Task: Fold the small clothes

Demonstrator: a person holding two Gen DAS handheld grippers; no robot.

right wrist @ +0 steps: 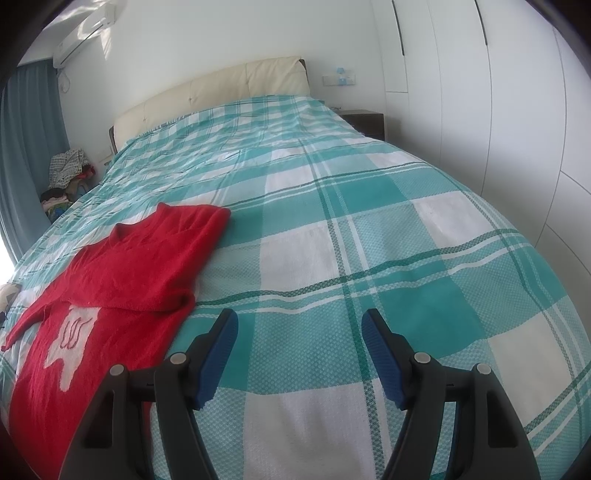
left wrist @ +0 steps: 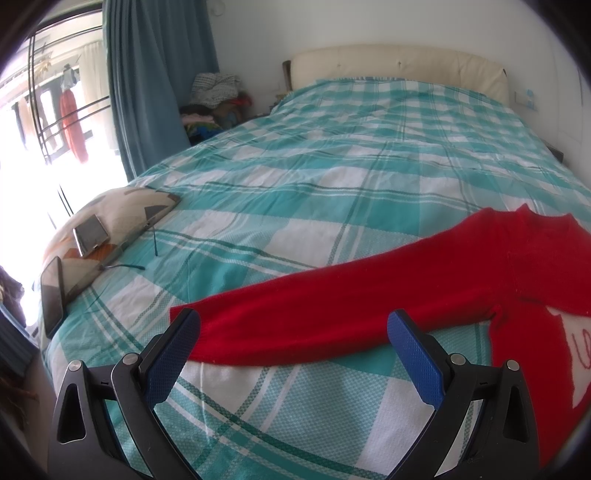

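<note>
A home bedroom is showing here. A wide bed (right wrist: 369, 229) under a teal-and-white plaid bedspread is filling both views, with a cream padded headboard (left wrist: 399, 66) standing against the white wall. Blue curtains (left wrist: 155, 81) are hanging beside a bright window, where laundry (left wrist: 74, 122) is drying outside. A heap of clothes (left wrist: 216, 99) is sitting in the corner. White wardrobe doors (right wrist: 498, 92), a dark nightstand (right wrist: 364, 120) and a wall air conditioner (right wrist: 83, 33) are lining the room.

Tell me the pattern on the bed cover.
The bed cover is a teal-and-white plaid check with thin dark green lines, clearest in the right wrist view.
</note>
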